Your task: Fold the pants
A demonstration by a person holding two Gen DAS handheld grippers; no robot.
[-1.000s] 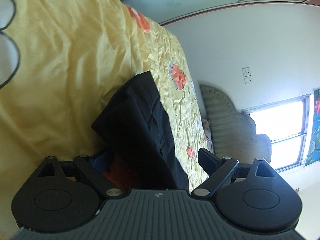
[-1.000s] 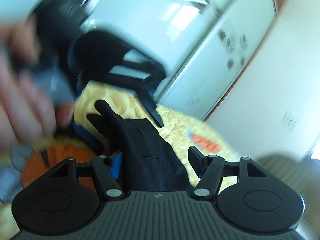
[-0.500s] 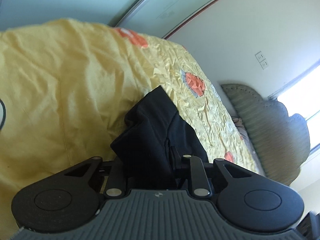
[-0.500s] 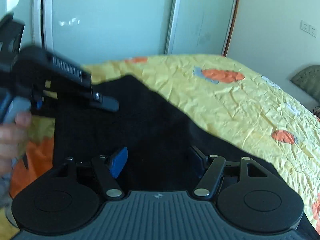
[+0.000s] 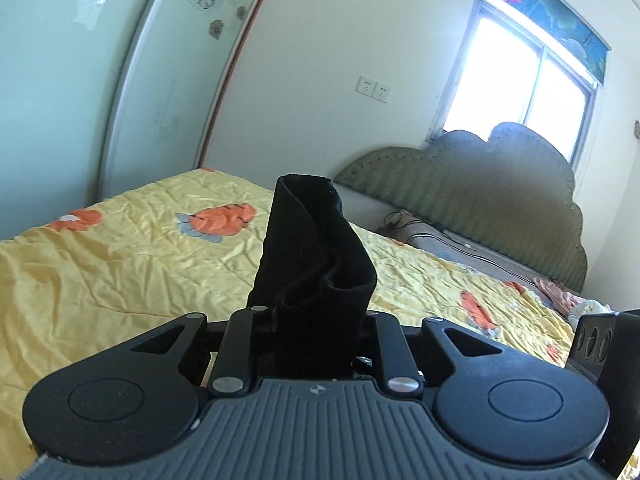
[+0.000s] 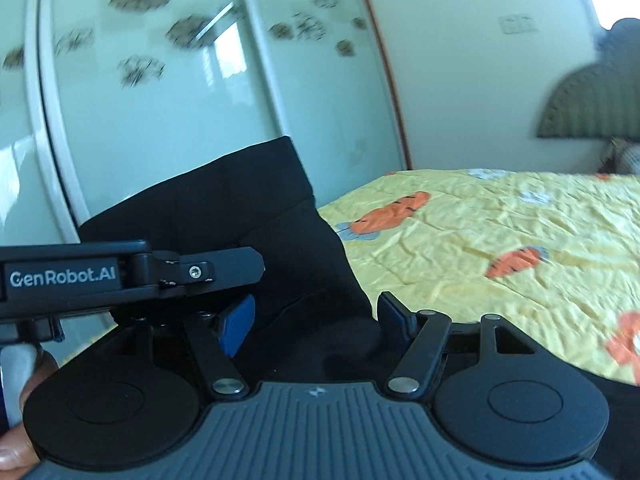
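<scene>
At centre frame, the left gripper [image 5: 320, 320], jaws just closed, pinches the black pants [image 5: 316, 256] above the yellow bedspread [image 5: 120, 264]; its fingertips are hidden. The right gripper [image 6: 316, 316] stands wide around cloth; grip unclear.

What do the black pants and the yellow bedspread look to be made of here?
Pants: soft matte black cloth, probably a knit or cotton blend; it droops and curls limply where it rises from the left claw. Bedspread: thin woven fabric, likely cotton, matte, covered in fine creases, with printed orange shapes.
</scene>
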